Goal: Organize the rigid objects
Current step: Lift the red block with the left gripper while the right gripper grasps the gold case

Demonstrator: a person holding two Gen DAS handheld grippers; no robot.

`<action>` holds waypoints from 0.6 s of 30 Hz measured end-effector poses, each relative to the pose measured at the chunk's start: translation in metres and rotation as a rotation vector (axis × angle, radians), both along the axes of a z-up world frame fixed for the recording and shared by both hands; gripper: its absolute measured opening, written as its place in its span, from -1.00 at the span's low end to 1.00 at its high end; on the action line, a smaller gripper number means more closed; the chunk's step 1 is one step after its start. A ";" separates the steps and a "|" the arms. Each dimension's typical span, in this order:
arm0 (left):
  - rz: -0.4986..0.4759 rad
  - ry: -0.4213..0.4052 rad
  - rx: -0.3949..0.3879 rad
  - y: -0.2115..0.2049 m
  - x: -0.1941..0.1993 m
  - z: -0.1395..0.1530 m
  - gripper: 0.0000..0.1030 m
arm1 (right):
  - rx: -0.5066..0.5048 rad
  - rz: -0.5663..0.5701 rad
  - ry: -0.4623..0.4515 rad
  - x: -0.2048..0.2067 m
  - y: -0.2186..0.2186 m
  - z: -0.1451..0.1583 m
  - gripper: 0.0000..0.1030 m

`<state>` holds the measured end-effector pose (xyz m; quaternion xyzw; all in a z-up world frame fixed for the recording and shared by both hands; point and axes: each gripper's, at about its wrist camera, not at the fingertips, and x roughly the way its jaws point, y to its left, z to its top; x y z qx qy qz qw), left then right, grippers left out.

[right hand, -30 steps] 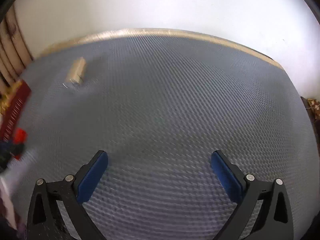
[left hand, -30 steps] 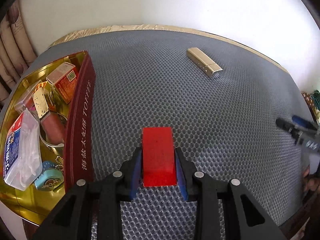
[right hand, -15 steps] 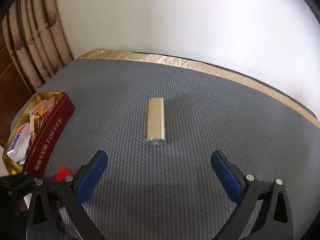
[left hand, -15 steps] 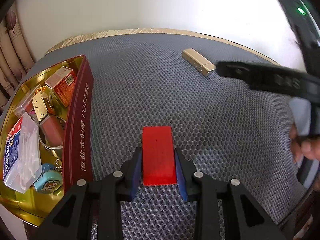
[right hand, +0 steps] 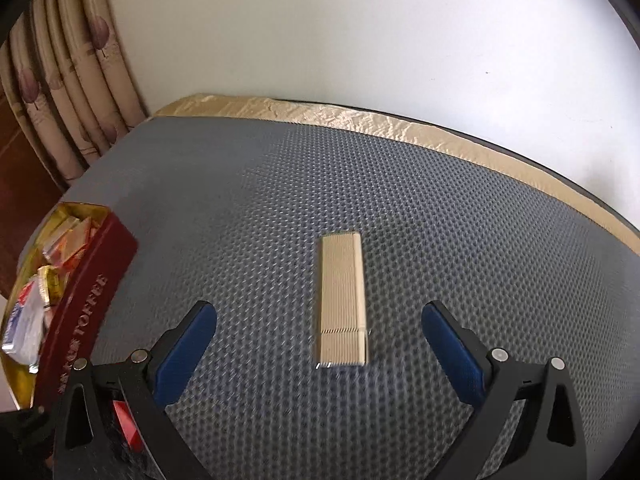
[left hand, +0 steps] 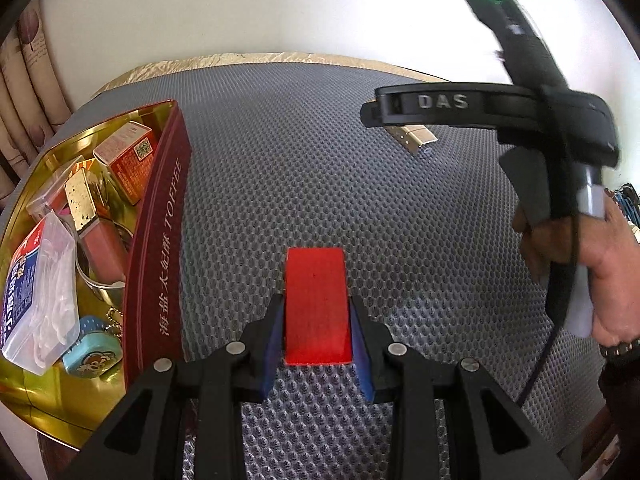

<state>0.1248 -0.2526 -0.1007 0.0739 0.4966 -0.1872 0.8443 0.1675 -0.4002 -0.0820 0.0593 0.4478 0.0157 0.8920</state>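
Right gripper [right hand: 320, 344] stood with jaws wide apart, the gold bar [right hand: 342, 300] lying on the mat [right hand: 480, 240] toward its far edge, directly ahead between the pads, long axis parallel to the fingers. Left gripper [left hand: 316, 344] was clamped on the red block [left hand: 315, 304] beside the toffee tin [left hand: 156, 240] at the mat's left edge; the right gripper was judged nearer the bar.

Left hand-held gripper [left hand: 316, 344] clamping red block [left hand: 315, 304], toffee tin [left hand: 154, 240] beside, right hand-held gripper [left hand: 370, 114] over gold bar [left hand: 416, 138]
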 end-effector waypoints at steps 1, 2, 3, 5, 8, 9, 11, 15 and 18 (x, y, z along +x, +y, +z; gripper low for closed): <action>-0.001 0.000 0.000 0.001 0.001 0.000 -0.39 | -0.001 0.000 0.009 0.003 -0.001 -0.002 0.89; 0.000 0.002 -0.001 0.001 0.001 0.000 -0.39 | -0.004 -0.002 0.022 0.005 -0.004 -0.004 0.72; 0.001 0.002 -0.002 0.001 0.000 0.000 -0.39 | -0.006 -0.003 0.036 0.008 -0.005 -0.006 0.51; 0.001 0.002 -0.002 0.002 0.001 0.001 -0.39 | -0.011 -0.009 0.068 0.013 -0.007 -0.014 0.29; 0.002 0.002 -0.004 0.001 0.001 0.001 -0.39 | -0.046 -0.004 0.074 0.008 -0.007 -0.016 0.19; 0.002 0.000 -0.005 0.002 0.000 0.001 -0.39 | -0.069 -0.003 0.073 0.006 -0.006 -0.015 -0.01; -0.002 -0.007 -0.003 0.002 0.000 0.001 -0.39 | -0.067 -0.001 0.070 0.001 -0.008 -0.012 -0.47; -0.008 -0.034 -0.001 0.001 -0.006 0.000 -0.39 | -0.042 0.007 0.057 -0.029 -0.018 -0.010 -0.47; -0.006 -0.046 -0.007 0.000 -0.011 -0.001 -0.39 | -0.016 -0.011 0.043 -0.061 -0.027 -0.008 -0.47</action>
